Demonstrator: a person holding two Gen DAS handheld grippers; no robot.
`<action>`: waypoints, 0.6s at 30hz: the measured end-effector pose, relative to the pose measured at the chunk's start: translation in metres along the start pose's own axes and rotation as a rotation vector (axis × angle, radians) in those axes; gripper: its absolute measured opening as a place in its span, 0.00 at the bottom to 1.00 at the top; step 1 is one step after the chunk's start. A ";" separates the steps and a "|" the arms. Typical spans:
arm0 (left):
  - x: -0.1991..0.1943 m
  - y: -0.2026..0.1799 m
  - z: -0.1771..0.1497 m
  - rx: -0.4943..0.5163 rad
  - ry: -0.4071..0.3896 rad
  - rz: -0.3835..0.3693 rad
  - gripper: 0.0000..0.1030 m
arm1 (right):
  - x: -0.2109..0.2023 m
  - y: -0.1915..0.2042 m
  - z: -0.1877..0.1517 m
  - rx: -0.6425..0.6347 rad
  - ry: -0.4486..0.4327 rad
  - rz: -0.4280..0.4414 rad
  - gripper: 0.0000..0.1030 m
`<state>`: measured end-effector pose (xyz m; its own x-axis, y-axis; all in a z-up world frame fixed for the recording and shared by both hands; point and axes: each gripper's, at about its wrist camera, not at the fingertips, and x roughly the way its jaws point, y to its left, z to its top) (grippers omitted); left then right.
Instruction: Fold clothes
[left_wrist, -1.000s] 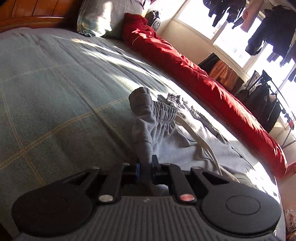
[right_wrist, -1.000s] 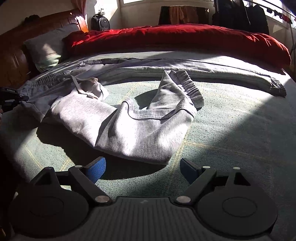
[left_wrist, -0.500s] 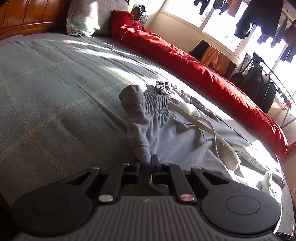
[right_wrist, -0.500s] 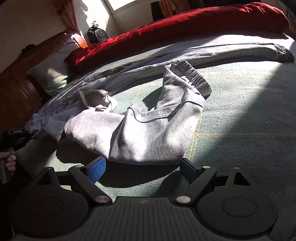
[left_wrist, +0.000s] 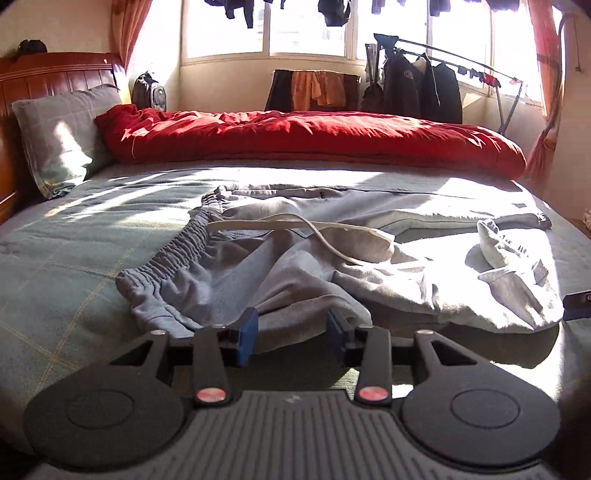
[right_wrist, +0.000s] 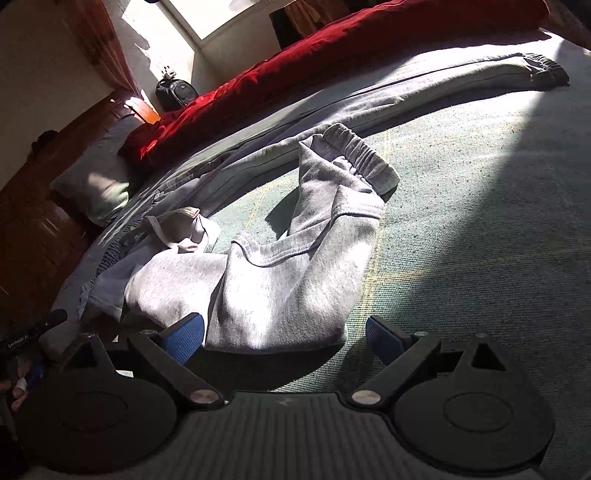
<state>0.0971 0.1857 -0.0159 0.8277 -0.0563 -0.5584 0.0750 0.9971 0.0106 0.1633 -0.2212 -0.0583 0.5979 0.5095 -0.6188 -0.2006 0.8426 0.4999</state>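
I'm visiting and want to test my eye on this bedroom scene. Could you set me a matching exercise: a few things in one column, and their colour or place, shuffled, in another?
Things:
1. quilt
2. sweatpants
3. pillow
4. jackets

Descriptions:
A. spread rumpled on the bed, light grey
B. hanging on a rack by the window
C. red, along the far side of the bed
D. leaning against the wooden headboard

Pairs: 1-C, 2-A, 3-D, 4-B
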 end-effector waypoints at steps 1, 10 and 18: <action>0.003 -0.017 0.002 0.051 -0.004 -0.035 0.44 | -0.001 -0.001 -0.001 -0.001 0.000 -0.005 0.94; 0.029 -0.155 -0.004 0.466 -0.021 -0.262 0.50 | -0.038 -0.006 -0.010 -0.119 -0.042 -0.147 0.98; 0.046 -0.250 -0.014 0.715 -0.037 -0.364 0.51 | -0.053 -0.033 -0.024 -0.096 -0.021 -0.170 0.99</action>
<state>0.1086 -0.0656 -0.0563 0.6999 -0.3856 -0.6012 0.6713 0.6426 0.3693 0.1191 -0.2722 -0.0567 0.6457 0.3551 -0.6760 -0.1676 0.9296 0.3281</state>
